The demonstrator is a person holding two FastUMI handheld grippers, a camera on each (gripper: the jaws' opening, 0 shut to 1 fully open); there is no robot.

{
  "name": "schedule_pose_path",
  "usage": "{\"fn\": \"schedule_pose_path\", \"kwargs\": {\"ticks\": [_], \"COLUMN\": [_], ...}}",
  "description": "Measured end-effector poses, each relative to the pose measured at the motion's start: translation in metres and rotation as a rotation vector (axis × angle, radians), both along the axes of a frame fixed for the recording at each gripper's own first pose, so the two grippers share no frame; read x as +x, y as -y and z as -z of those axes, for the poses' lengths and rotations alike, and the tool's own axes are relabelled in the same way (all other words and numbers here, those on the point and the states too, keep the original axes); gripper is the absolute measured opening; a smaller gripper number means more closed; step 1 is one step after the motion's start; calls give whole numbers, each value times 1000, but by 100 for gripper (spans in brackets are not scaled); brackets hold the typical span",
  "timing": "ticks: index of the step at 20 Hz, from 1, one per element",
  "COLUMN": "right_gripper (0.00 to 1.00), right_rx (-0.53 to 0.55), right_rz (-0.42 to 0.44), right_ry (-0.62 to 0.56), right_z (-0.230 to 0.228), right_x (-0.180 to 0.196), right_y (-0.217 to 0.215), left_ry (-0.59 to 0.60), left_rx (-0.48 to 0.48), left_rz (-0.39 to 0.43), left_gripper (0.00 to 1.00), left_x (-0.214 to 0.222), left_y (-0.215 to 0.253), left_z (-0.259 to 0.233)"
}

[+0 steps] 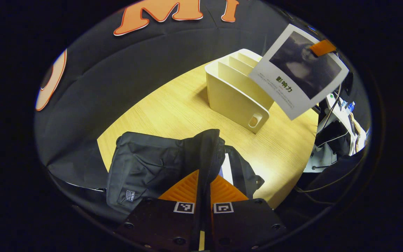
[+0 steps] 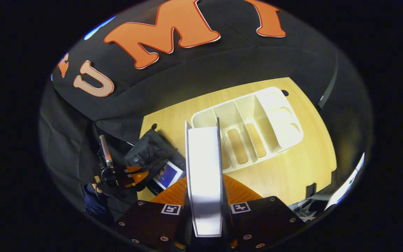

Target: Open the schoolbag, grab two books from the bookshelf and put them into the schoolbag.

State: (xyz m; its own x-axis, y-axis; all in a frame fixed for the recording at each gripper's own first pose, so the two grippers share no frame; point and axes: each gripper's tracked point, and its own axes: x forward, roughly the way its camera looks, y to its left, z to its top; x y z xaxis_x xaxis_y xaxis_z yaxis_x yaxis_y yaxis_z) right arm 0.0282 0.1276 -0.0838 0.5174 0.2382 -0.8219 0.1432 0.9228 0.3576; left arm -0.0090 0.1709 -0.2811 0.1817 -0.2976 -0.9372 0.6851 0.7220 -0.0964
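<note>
Book (image 2: 204, 182) clamped in our right tool (image 2: 204, 201), spine edge-on — schoolbag (image 2: 149, 154) sits at 10 o'clock on the surface (image 2: 292, 168). Left tool (image 1: 204, 190) pinches the bag's opening flap, another book (image 2: 168, 174) already inside; bookshelf (image 2: 254, 126) at 1 o'clock.

A: Non-task stuff? Light wood-grain table (image 1: 173, 112), rounded far edge, black cloth wall (image 1: 124, 70) right behind it.
B: Same table in the right gripper view (image 2: 292, 168), 2 small dark notches on its edge.
A: Far right in the left gripper view: white equipment (image 1: 331, 140) with dark cables (image 1: 327, 182), off the table. Details too small to tell.
</note>
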Motion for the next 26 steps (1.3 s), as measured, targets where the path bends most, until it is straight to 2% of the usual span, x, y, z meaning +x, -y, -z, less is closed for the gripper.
{"fn": "schedule_pose_path", "kwargs": {"ticks": [3, 11, 14, 19, 21, 26], "right_gripper": [36, 36, 36, 36, 36, 35], "right_rx": [83, 195, 215, 358, 388, 568], "right_rz": [12, 89, 79, 105, 139, 279], "right_ry": [9, 41, 35, 76, 99, 132], "right_z": [12, 65, 96, 125, 139, 166], "right_x": [-12, -23, -27, -14, -2, 20], "right_y": [-31, -89, -115, -160, -168, -185], "left_ry": [8, 25, 33, 49, 66, 98], "left_rx": [6, 8, 2, -17, -23, -44], "left_rz": [15, 31, 17, -11, -12, 1], "left_gripper": [6, 6, 6, 6, 6, 6], "left_x": [3, 6, 7, 4, 4, -2], "left_y": [-3, -4, -2, -1, 0, 13], "left_z": [-3, -7, -8, -12, -16, -27]}}
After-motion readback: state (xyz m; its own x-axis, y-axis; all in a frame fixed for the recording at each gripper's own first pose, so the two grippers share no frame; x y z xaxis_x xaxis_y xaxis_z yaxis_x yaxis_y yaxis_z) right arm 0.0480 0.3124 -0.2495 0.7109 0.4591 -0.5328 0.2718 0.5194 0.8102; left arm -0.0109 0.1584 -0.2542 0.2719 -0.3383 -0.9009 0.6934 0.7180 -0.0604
